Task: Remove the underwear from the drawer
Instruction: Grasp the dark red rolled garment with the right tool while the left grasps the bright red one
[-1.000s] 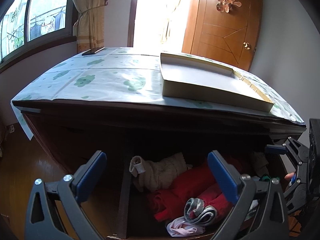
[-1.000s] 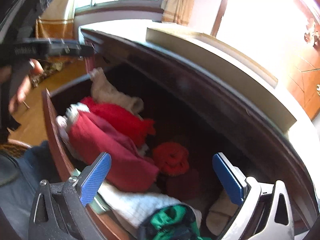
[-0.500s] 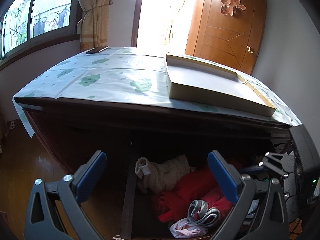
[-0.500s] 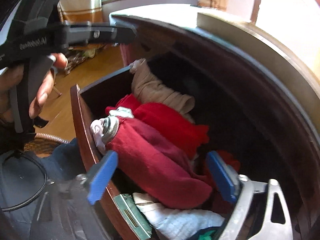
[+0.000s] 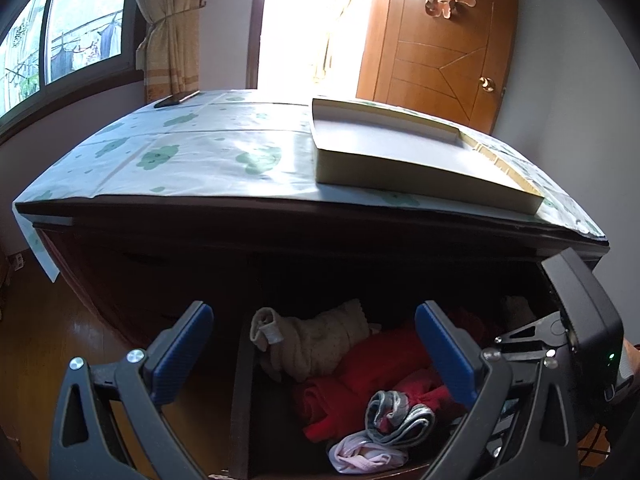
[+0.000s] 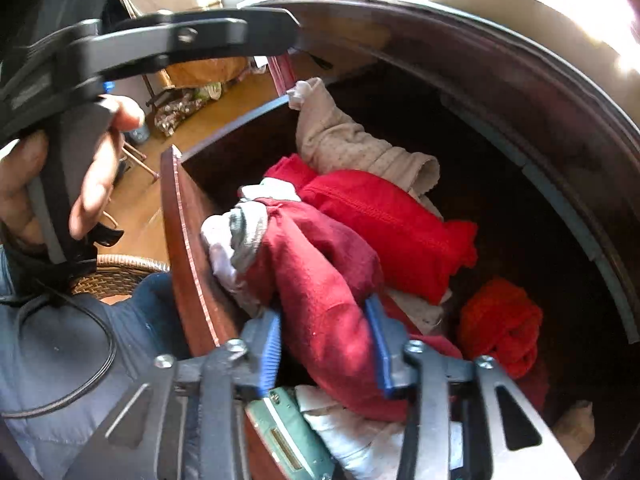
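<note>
The dark wooden drawer stands pulled out and is full of folded garments. My right gripper points down into it, its jaws closing, and both blue pads press a dark red underwear piece near the drawer's front. Beside that piece lie a brighter red garment, a beige one and a grey-white roll. My left gripper hovers open in front of the drawer, above the beige garment, with nothing between its fingers.
The cabinet top carries a green-patterned cover, a flat cardboard tray and a phone. A wooden door stands behind. A wicker basket and a person's hand are left of the drawer.
The right gripper tilted down into the drawer and its jaws went from wide open to closed around the dark red piece. The left gripper barely moved.
</note>
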Demonstrator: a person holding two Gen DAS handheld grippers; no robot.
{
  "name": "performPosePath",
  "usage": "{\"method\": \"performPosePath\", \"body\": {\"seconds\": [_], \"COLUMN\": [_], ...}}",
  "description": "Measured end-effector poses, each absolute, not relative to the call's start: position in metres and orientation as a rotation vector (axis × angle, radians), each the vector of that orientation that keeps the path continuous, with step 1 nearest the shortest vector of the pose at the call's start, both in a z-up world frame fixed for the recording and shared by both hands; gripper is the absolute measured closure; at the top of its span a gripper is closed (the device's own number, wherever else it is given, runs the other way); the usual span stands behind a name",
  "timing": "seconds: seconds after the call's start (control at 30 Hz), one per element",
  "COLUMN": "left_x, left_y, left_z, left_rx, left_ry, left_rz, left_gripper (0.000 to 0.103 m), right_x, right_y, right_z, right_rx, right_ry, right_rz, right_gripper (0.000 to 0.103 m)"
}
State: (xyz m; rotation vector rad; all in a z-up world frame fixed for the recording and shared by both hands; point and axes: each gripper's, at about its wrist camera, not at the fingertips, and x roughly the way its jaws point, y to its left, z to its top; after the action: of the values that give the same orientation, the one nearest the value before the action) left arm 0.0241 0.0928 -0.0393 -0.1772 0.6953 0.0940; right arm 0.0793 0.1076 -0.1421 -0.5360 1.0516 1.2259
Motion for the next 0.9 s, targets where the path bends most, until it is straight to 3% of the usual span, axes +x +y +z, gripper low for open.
{"method": "performPosePath", "body": {"seconds": [0.23, 0.5, 0.9], "left_x": [0.03, 0.049, 0.086], "left_y": [0.084, 0.052, 0.005], "left_z": [-0.04, -0.053, -0.107], "left_rx": [-0.137, 0.051, 0.259], "left_ry": [0.699, 0.774, 1.061], "left_rz": [0.06, -0.035, -0.274], "left_gripper": [0.0, 0.003, 0.034], "right_x": [0.09, 0.106, 0.14], "right_y": [0.052, 0.012, 0.002], "right_z": [-0.106, -0.089, -0.12], "right_rx": [-0.277, -0.187, -0.186], "right_ry": [0.948, 0.933, 1.047], "right_rz": [1.204, 1.07, 0.995], "right_gripper": [0.074, 0.074, 0.074]}}
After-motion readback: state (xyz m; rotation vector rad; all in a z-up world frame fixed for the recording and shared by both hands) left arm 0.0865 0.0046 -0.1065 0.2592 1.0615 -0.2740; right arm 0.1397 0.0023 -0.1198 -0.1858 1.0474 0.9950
